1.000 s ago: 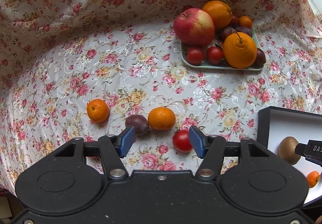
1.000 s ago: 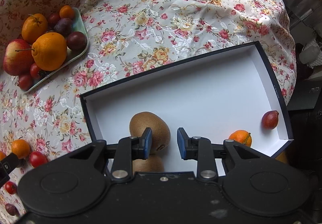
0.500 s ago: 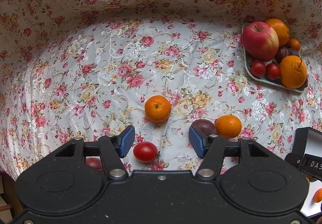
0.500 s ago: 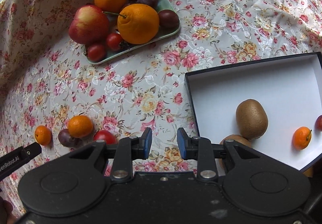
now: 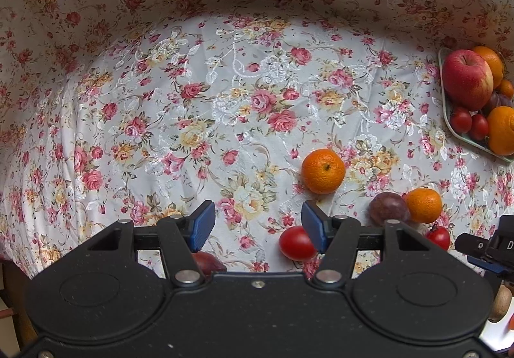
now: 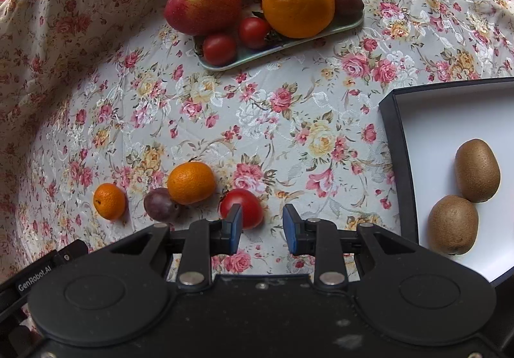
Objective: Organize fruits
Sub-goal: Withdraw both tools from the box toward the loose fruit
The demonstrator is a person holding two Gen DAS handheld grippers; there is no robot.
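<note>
Loose fruit lies on the floral cloth: two mandarins [image 6: 190, 183] [image 6: 109, 201], a plum [image 6: 160, 204] and a red tomato [image 6: 241, 207]. My right gripper [image 6: 261, 228] is open and empty, its left finger just in front of that tomato. In the left wrist view my left gripper [image 5: 255, 226] is open and empty above the cloth, with a tomato [image 5: 296, 243] by its right finger, a mandarin [image 5: 323, 170] beyond, and a dark fruit [image 5: 207, 261] partly hidden under its left finger. A white box [image 6: 449, 120] holds two kiwis [image 6: 477, 170] [image 6: 453, 224].
A green tray [image 6: 282, 49] at the back holds an apple [image 6: 202, 1], large oranges, tomatoes and plums. It also shows at the right edge of the left wrist view [image 5: 465, 141]. The cloth rises in folds behind and to the left.
Both grippers swung left. The right one left the box with the kiwis and now hovers by the loose tomato. The left view shifted so the loose fruit sits right of its fingers.
</note>
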